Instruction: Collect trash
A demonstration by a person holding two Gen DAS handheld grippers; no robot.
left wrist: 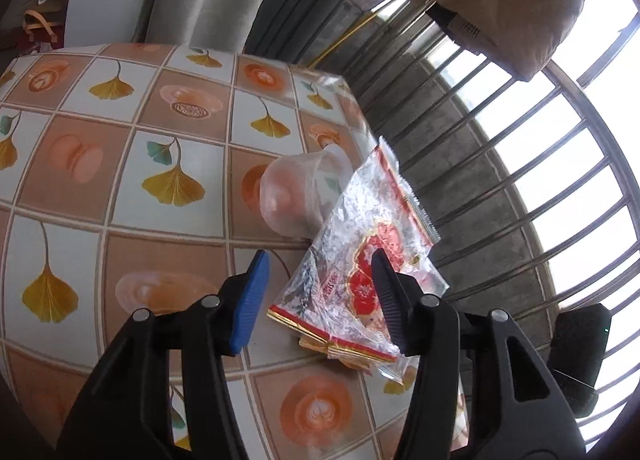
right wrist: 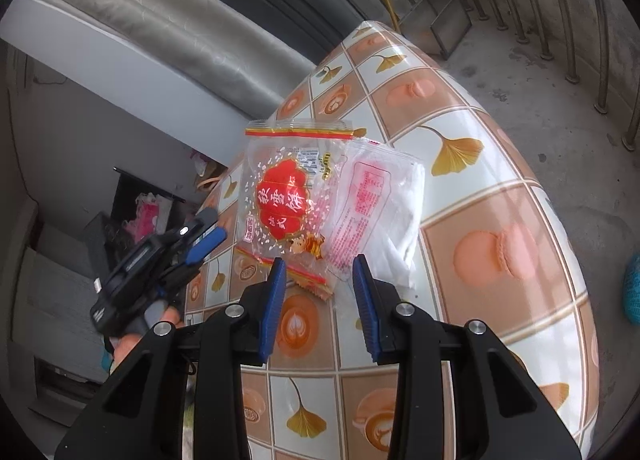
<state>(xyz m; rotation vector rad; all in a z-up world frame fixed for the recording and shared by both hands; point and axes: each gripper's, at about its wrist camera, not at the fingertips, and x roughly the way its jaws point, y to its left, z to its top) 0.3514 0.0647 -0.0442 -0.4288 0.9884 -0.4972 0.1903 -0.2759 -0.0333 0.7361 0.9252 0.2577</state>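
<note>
A clear snack wrapper with a red and gold label (left wrist: pixel 360 260) lies near the table's right edge, beside a clear plastic cup (left wrist: pixel 296 192) lying on its side. My left gripper (left wrist: pixel 320 280) is open, its fingers on either side of the wrapper's near end. In the right wrist view a wrapper with a red label (right wrist: pixel 284 196) lies beside a white wet-wipe packet (right wrist: pixel 380 212). My right gripper (right wrist: pixel 320 280) is open just short of both. The left gripper (right wrist: pixel 204 236) shows at the table's left edge there.
The table (left wrist: pixel 120 164) has a tile-pattern cloth with ginkgo leaves and coffee cups. Metal railing bars (left wrist: pixel 500 148) stand past its right edge. A grey wall and dark door frame (right wrist: pixel 180 28) lie behind. Concrete floor (right wrist: pixel 560 108) lies to the right.
</note>
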